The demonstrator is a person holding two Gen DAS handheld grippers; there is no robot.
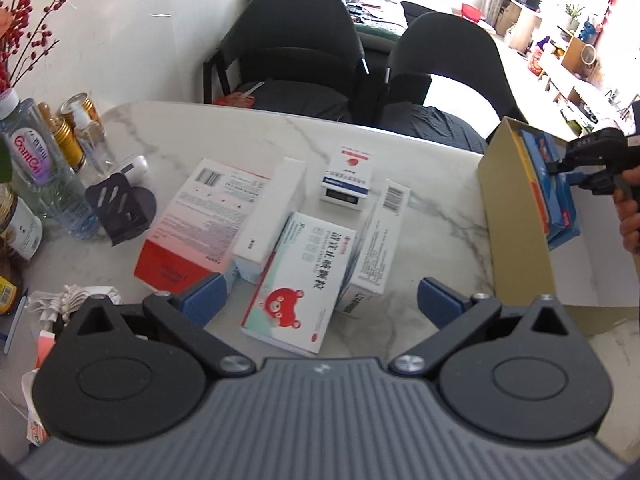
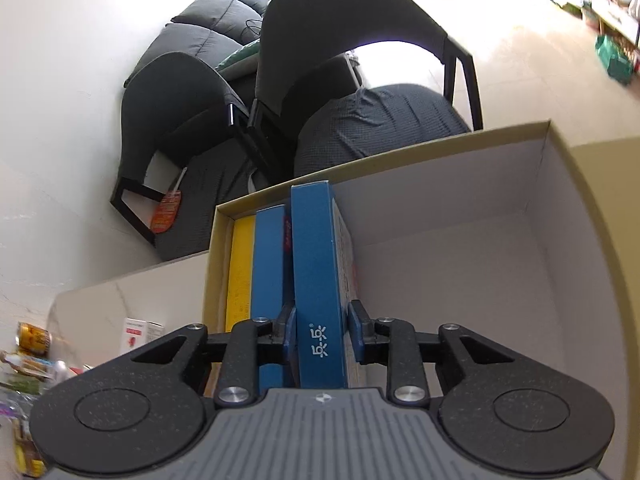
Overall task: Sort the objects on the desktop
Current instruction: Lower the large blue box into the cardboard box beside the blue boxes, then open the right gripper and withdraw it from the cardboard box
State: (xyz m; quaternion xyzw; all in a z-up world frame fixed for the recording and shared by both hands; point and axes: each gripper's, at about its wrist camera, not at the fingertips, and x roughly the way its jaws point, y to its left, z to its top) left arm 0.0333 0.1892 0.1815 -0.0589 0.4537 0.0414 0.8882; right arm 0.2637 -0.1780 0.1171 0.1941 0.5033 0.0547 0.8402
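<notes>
Several medicine boxes lie on the marble table [image 1: 440, 208]: a bear-printed box [image 1: 296, 280], a red and white box [image 1: 200, 224], a slim white box [image 1: 272, 208], a barcode box [image 1: 376, 244] and a small upright box [image 1: 348, 176]. My left gripper [image 1: 320, 300] hovers open just above the bear-printed box, its fingers to either side. At the right stands an open cardboard box [image 1: 516, 216]. My right gripper [image 2: 322, 332] is shut on a blue box [image 2: 318, 280], held upright inside the cardboard box [image 2: 460, 240] beside another blue box [image 2: 270, 272] and a yellow one [image 2: 242, 272].
Bottles [image 1: 44, 172], gold cans [image 1: 80, 120], a white thermometer [image 1: 134, 166] and a black stand [image 1: 120, 208] crowd the table's left side. Two dark chairs [image 1: 296, 40] stand beyond the far edge. The cardboard box's right half holds nothing.
</notes>
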